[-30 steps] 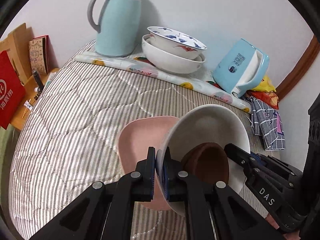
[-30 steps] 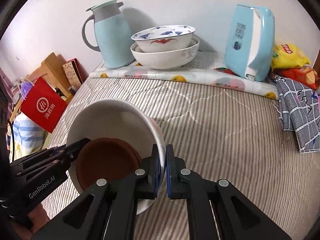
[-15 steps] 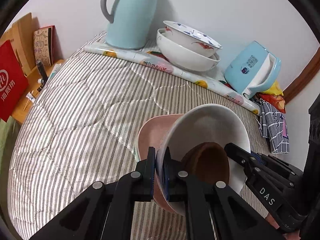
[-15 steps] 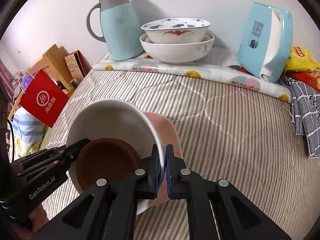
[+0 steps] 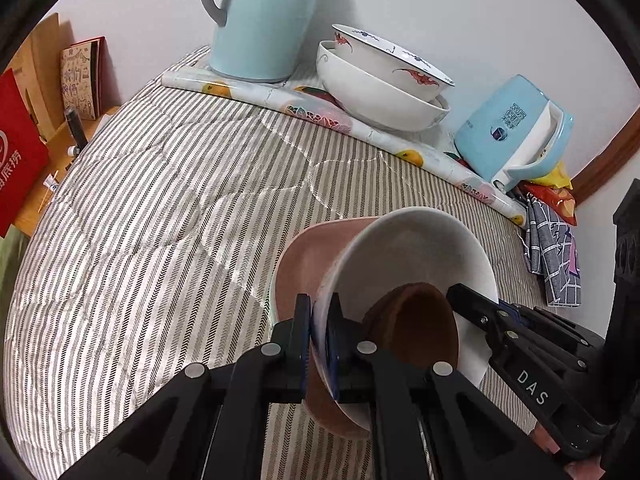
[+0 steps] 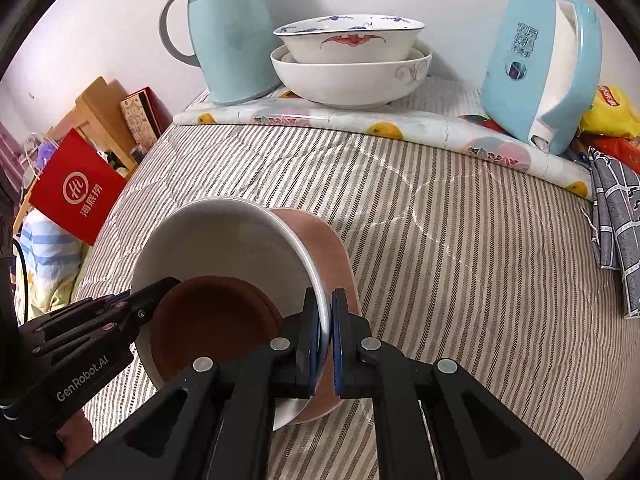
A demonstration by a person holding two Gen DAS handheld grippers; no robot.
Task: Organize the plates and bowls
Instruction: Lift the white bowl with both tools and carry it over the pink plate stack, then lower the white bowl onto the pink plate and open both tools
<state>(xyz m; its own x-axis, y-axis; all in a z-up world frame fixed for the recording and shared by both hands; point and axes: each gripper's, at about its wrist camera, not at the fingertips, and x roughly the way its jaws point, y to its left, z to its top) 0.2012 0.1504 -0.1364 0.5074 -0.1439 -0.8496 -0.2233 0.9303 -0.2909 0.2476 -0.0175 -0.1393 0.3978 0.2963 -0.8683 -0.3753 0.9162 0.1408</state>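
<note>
Above the striped bed, the left claw and right claw each pinch opposite rims of three nested bowls: white bowl, brown bowl, pink bowl, while two more bowls sit stacked behind.

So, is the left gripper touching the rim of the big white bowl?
Touching. In the left wrist view the left gripper has its two fingers closed on the rim of the big white bowl, one on each side, with no gap.

The white bowl is hiding most of the pink bowl beneath it; the red bag is running off the left wrist picture's edge.
</note>
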